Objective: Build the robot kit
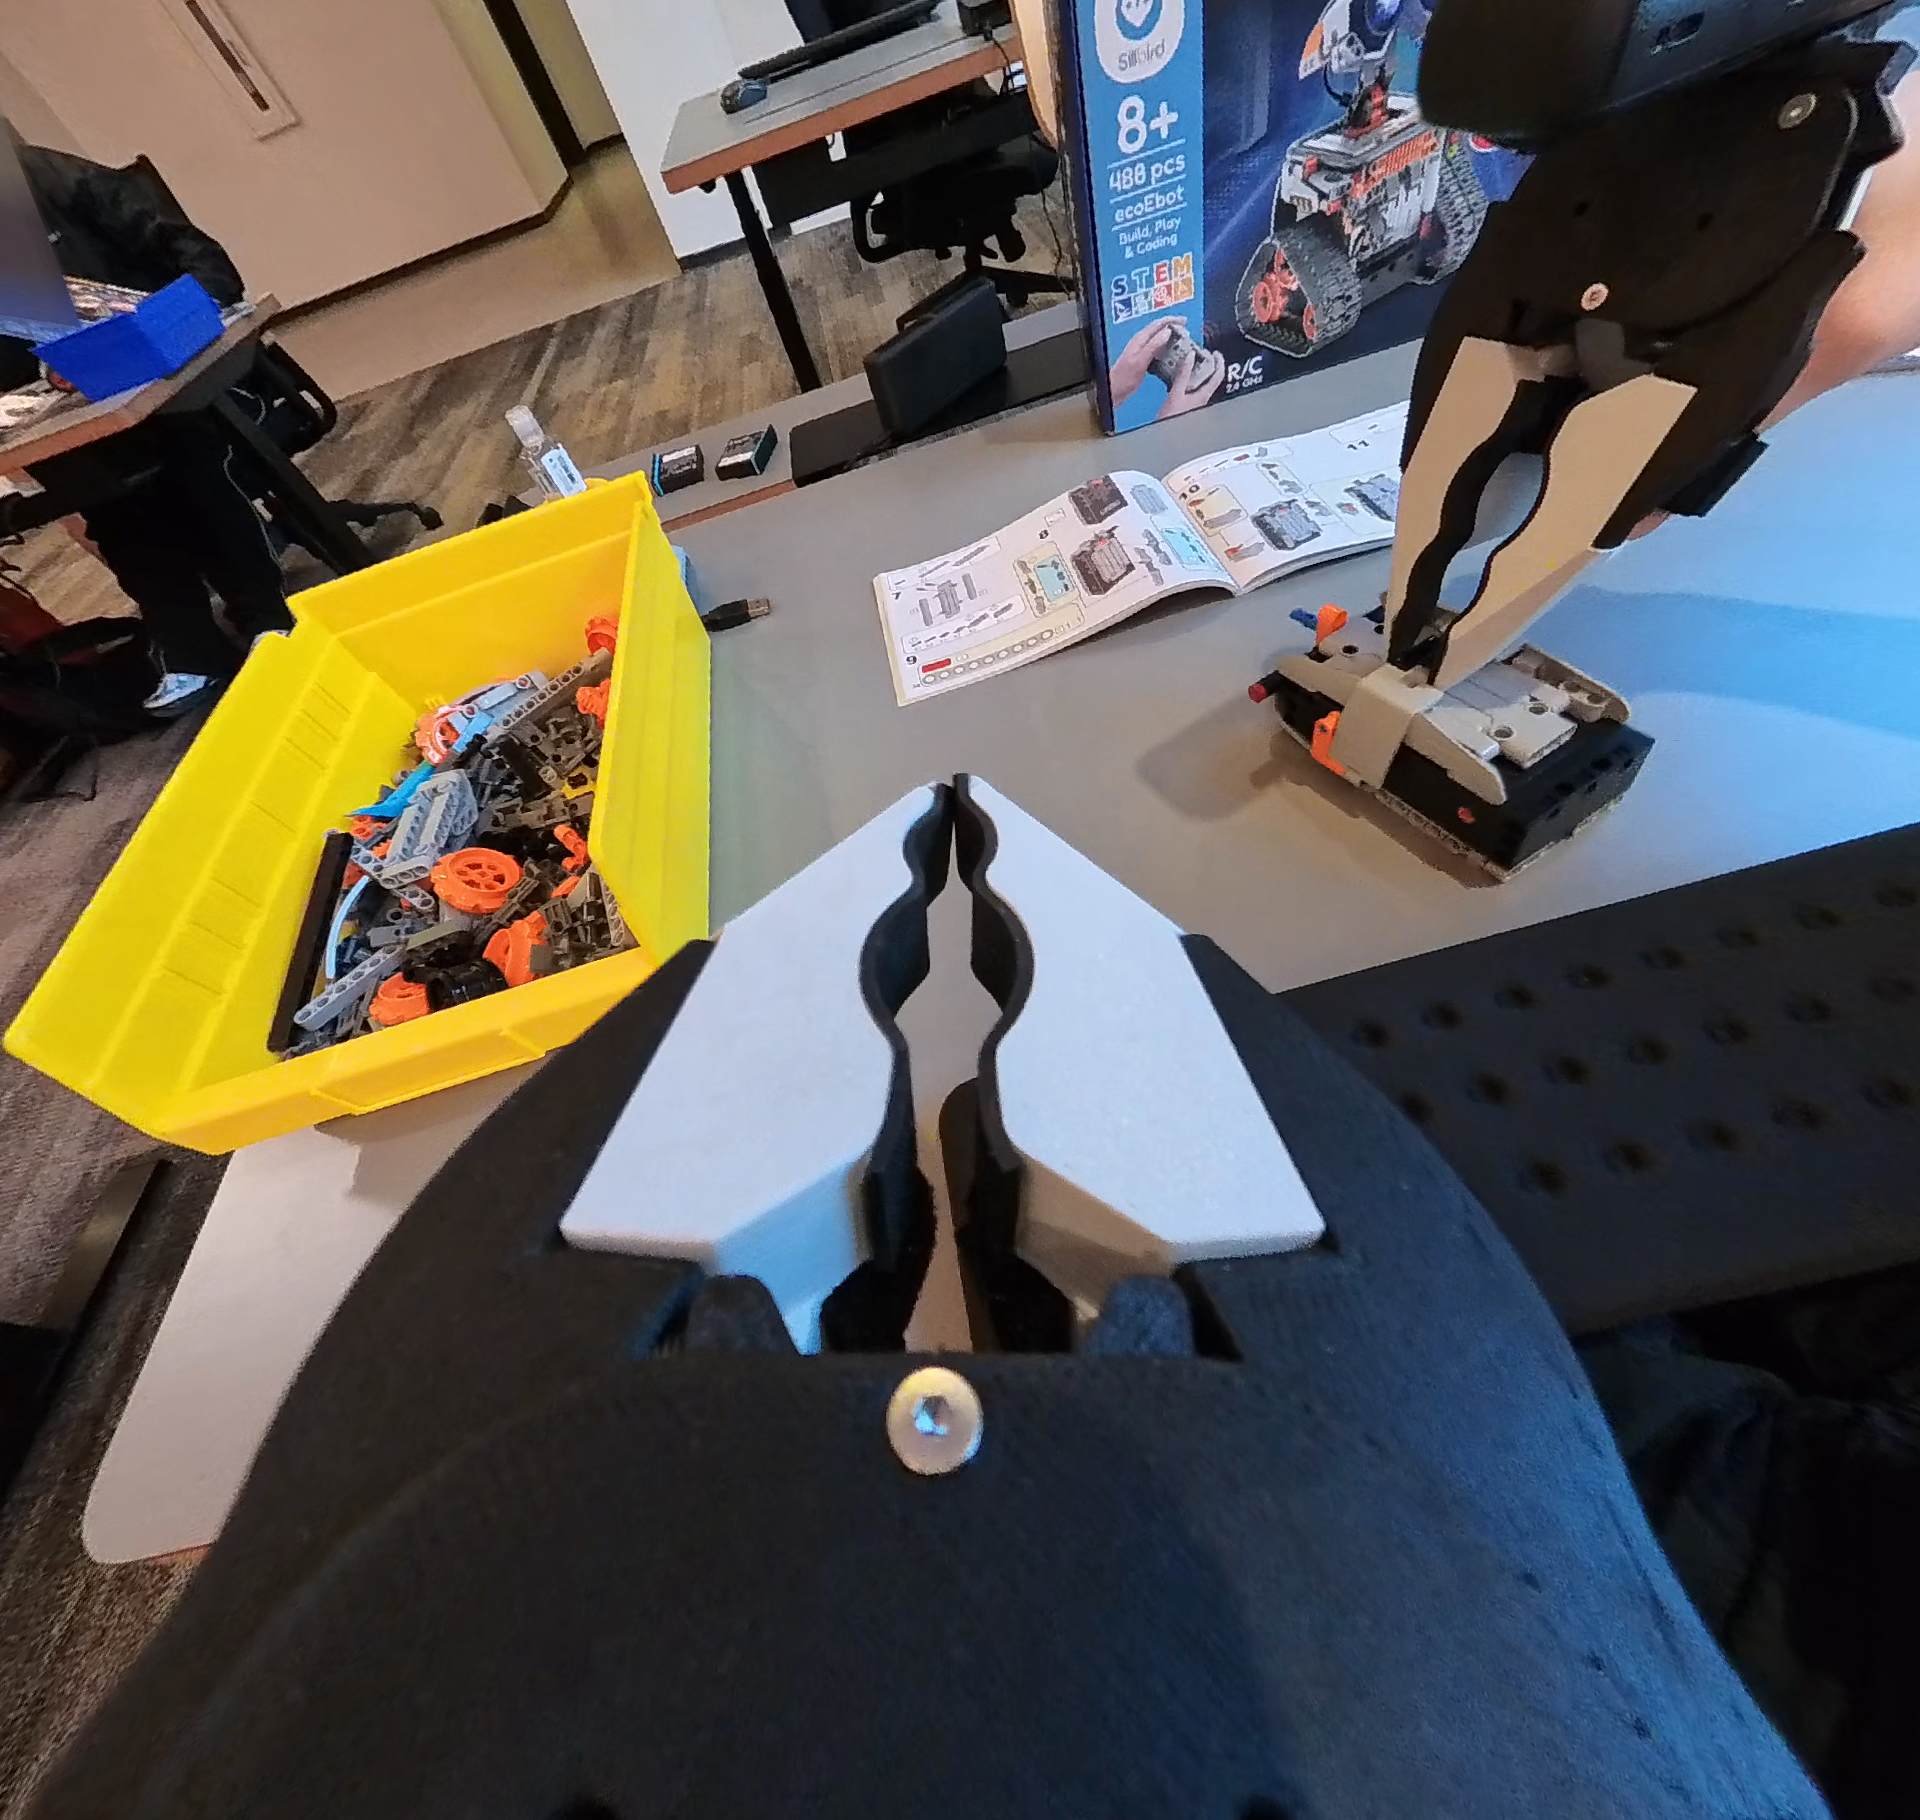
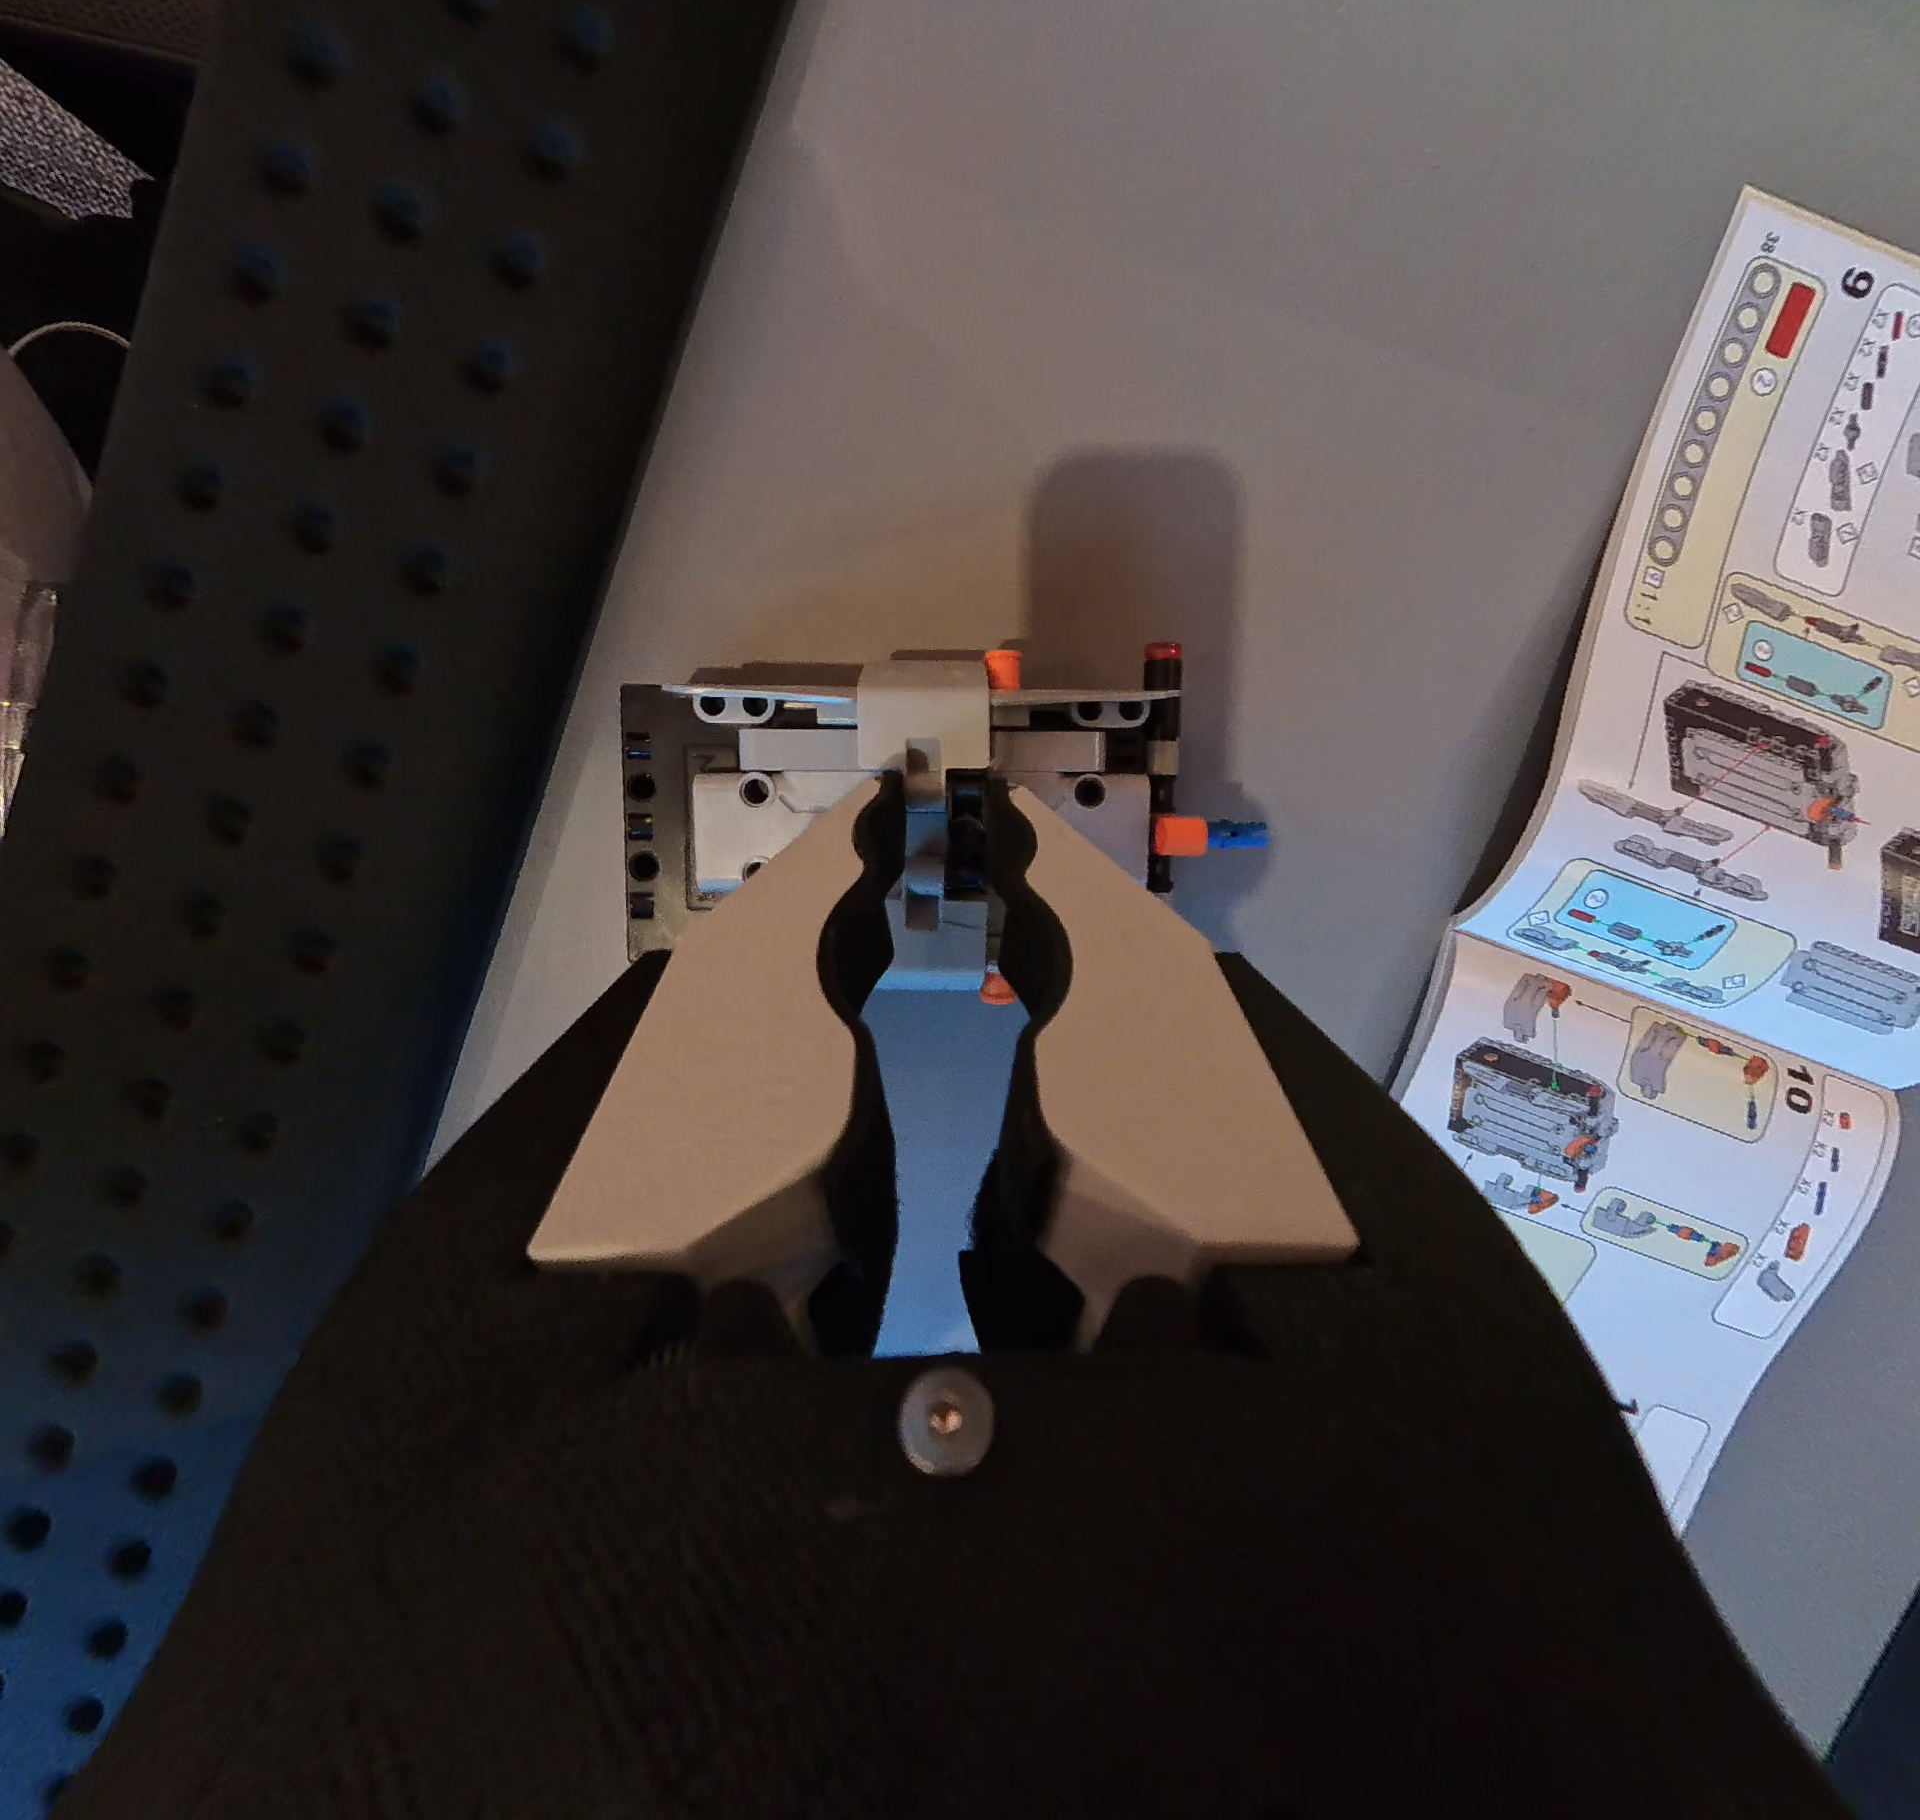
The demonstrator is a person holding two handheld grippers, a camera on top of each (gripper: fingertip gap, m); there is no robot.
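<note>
Both hand-held grippers are black with pale grey fingers. Left hand-held gripper [image 1: 954, 783] hovers above the grey worktop [image 1: 1039, 762] with its tips pressed together and nothing between them. Just to its left sits a yellow plastic bin [image 1: 187, 991] of loose grey, black and orange building pieces [image 1: 468, 866], overhanging the worktop's edge.

Right hand-held gripper [image 2: 940, 794] points down onto a partly built model of black and grey bricks with orange and blue pins [image 2: 1039, 762], which rests on the worktop beside a black perforated panel [image 2: 312, 523]. Its tips are close together around a small black part on the model's top — whether they actually clamp it cannot be told. In the left wrist view this gripper [image 1: 1423, 648] comes down steeply onto the model's [image 1: 1455, 742] far end.

An open instruction booklet [image 1: 1091, 565] lies flat behind the model, well apart from the left gripper — and a blue printed toy box [image 1: 1226, 160] stands upright behind it.
</note>
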